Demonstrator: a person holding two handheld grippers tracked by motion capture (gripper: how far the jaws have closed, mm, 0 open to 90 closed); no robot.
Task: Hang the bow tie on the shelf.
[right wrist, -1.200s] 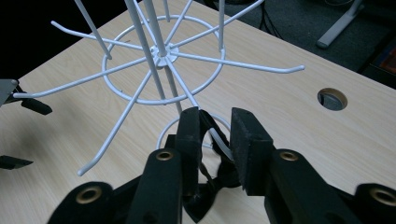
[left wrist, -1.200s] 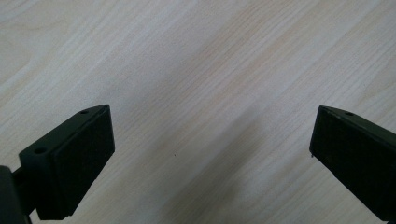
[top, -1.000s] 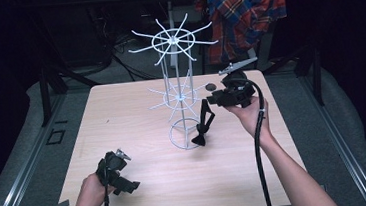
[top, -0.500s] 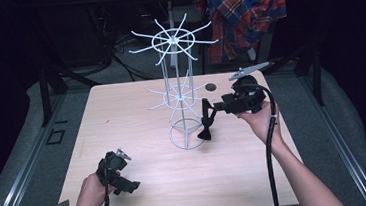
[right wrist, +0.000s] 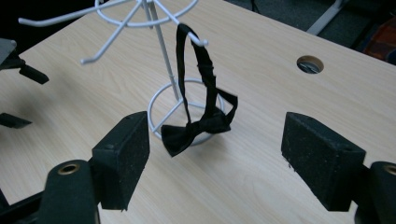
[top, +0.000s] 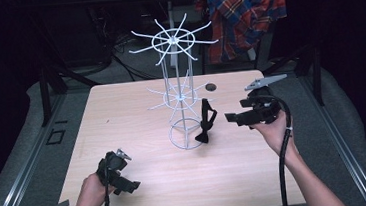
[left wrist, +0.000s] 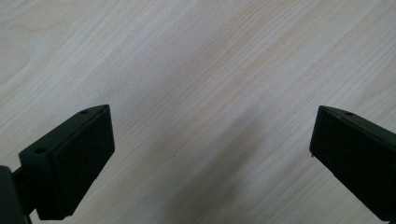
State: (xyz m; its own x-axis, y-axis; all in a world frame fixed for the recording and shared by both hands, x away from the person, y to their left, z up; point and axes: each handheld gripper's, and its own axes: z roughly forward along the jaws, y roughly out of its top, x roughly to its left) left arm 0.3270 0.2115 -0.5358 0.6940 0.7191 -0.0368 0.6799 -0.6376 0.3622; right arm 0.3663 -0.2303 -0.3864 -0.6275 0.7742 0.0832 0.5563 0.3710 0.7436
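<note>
1. Since the earlier frames, the right gripper [top: 230, 117] has drawn back to the right, away from the white wire display rack with 2 tiers of radiating hooks [top: 179, 91]. Its jaws have just been opening, and nothing sits between them.
2. The black fabric bow tie on a looped strap [top: 205, 126], previously beside those jaws, now hangs free from a hook [right wrist: 198, 41] of the lower tier. The knot end [right wrist: 196, 133] dangles low over the rack's round base ring [right wrist: 159, 100], just above the light wooden table [top: 121, 113].
3. Right gripper: jaws stand wide apart, pointing towards the bow tie, well clear of it and holding nothing.
4. Left gripper [top: 128, 184]: unchanged position at the near left of the table. In the left gripper view its jaws stand wide apart over bare wood, holding nothing.
5. A round cable hole [top: 211, 87] lies in the table behind the rack. A red and blue plaid shirt [top: 243, 12] hangs beyond the far edge.
</note>
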